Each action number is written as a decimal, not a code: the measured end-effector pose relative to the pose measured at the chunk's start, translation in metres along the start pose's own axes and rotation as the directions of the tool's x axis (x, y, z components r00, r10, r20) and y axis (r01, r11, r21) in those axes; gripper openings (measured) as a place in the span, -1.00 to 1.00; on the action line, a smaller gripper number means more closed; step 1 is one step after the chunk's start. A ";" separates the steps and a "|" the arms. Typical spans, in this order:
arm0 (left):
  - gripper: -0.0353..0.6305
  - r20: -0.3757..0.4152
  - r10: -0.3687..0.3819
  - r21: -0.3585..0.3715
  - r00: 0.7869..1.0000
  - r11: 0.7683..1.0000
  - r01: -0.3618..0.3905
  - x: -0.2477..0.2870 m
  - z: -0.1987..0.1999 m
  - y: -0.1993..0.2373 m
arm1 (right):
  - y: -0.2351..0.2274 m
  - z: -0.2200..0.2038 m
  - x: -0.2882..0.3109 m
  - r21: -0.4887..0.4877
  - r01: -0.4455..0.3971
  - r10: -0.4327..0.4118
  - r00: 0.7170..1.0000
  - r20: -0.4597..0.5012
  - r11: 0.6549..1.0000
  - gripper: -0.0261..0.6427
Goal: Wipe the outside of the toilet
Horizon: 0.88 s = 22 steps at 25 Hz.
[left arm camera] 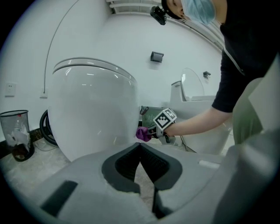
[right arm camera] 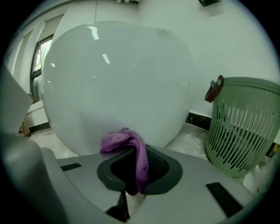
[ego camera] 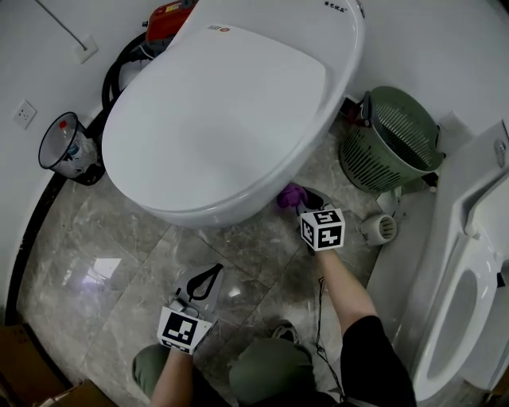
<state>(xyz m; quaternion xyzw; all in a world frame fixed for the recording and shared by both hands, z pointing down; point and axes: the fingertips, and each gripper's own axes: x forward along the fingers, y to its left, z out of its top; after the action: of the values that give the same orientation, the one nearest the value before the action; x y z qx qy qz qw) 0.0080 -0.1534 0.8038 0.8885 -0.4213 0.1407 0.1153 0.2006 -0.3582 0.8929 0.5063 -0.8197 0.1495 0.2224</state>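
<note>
White glossy toilet (ego camera: 231,103), lid closed, bowl rounded, standing on grey marble floor (ego camera: 119,262). Purple cloth (ego camera: 290,195), crumpled, clamped in right tool (ego camera: 305,205), bunched end pressed against lower side of bowl, near floor.

txt: none legible | toilet lid (ego camera: 215,119): small red mark (ego camera: 219,29) nr rear edge, too small to read | toilet rear top: dark print (ego camera: 336,8), chars blurred, unreadable | no nos./brands made out
</note>
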 end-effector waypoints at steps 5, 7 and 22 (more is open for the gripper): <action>-0.88 -0.004 0.019 -0.003 1.000 1.000 -0.019 0.001 0.001 0.001 | -0.059 0.020 0.016 0.042 0.083 -0.082 0.996 -0.033 0.996 -0.80; -0.88 -0.004 0.022 -0.001 1.000 1.000 -0.022 0.003 0.002 0.000 | -0.077 0.025 0.021 0.070 0.114 -0.111 0.993 -0.050 0.991 -0.80; -0.88 -0.035 0.049 0.003 0.998 0.999 -0.049 -0.003 -0.008 0.001 | -0.148 0.056 0.024 0.126 0.283 -0.275 0.958 -0.077 0.951 -0.80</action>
<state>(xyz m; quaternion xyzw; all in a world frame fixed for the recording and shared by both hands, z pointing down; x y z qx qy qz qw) 0.0045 -0.1497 0.8100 0.8755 -0.4406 0.1593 0.1181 0.3115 -0.4683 0.8608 0.6264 -0.7209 0.1866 0.2303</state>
